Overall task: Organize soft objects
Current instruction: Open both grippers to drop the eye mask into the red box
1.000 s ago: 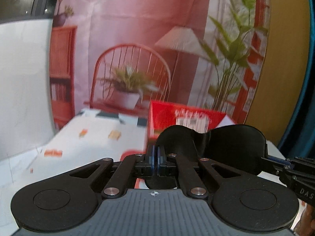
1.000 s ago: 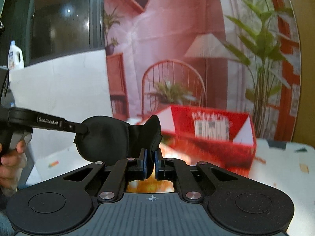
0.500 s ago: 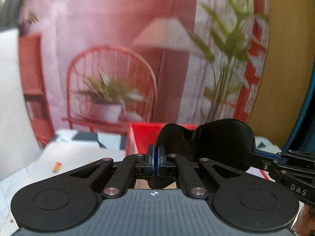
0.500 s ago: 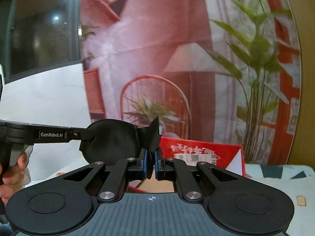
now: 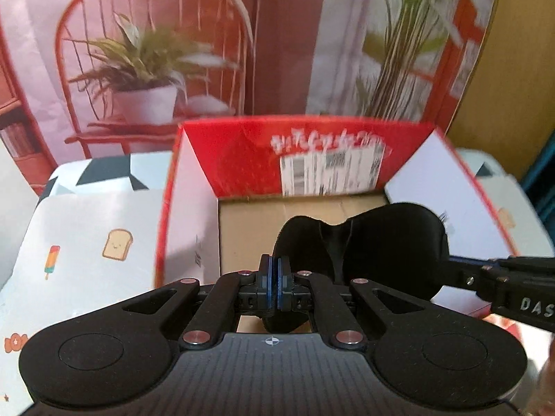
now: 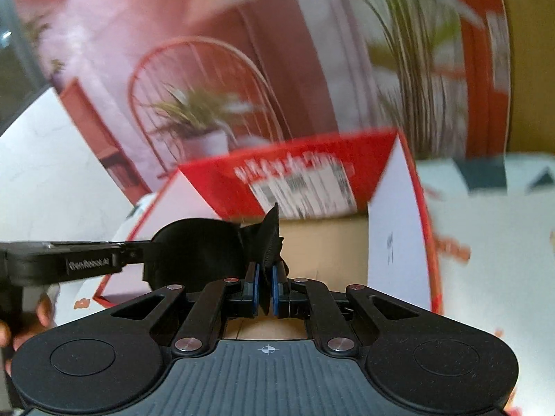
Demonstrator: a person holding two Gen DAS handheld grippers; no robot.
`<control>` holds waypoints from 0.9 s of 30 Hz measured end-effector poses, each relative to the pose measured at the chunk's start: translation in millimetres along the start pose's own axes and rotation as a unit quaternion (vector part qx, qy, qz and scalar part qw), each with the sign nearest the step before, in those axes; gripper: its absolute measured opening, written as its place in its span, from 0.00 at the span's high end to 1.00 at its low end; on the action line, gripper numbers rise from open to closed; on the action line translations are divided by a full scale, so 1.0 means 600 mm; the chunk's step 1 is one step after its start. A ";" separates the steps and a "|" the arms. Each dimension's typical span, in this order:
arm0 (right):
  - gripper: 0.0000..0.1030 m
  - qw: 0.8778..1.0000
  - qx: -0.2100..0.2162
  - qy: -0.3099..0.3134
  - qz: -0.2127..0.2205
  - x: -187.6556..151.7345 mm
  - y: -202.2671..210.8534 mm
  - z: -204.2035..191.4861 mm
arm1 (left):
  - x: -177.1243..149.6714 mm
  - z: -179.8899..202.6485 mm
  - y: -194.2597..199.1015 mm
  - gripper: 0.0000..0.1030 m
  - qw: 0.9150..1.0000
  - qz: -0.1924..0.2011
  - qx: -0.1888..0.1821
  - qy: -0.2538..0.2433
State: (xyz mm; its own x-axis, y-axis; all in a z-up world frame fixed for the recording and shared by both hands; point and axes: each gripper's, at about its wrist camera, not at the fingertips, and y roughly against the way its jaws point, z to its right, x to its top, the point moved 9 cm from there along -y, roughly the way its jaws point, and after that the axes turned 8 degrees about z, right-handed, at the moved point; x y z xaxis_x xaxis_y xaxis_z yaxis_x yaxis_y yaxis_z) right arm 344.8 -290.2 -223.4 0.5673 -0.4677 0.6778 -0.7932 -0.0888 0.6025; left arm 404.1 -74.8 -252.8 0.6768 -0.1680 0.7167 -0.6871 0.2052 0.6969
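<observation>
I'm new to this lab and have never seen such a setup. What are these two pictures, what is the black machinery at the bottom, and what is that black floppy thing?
There is no robot here: a person holds a two-fingered claw in each hand, and a wide-angle camera on each claw looks forward along its fingers. So one picture is from the left claw, the other from the right claw; the black machinery at the bottom is the claw's own body.

Both claws are shut on the same soft black eye mask, one pinching each end, so each camera also sees the other claw reaching in from the side. The mask hangs over an open red cardboard box, which stands on a tablecloth printed with toast and ice lollies. Behind is a printed backdrop of a chair and plants.
</observation>
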 end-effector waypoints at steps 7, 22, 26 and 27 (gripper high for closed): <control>0.93 0.998 -0.024 -0.033 -0.042 -0.022 -0.040 0.020 | -0.023 0.014 -0.040 0.96 0.999 -0.040 0.008 -0.015; 0.67 0.996 -0.087 -0.017 0.019 -0.011 0.001 0.041 | 0.011 0.009 0.048 0.38 0.996 0.077 -0.032 -0.009; 0.67 0.996 -0.060 0.008 0.067 -0.004 0.051 0.013 | 0.002 0.001 0.114 0.38 0.991 0.134 -0.023 -0.014; 0.67 0.995 -0.053 0.015 0.079 -0.005 0.065 0.004 | -0.005 -0.001 0.128 0.38 0.990 0.142 -0.021 -0.015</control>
State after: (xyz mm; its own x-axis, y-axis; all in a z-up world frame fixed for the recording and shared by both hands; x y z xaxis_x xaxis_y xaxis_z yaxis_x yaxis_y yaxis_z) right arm 311.7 -294.6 -203.0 0.4450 -0.4425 0.7786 -0.8461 0.0769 0.5274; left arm 349.5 -58.2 -201.5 0.4493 -0.1260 0.8845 -0.8365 0.2882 0.4660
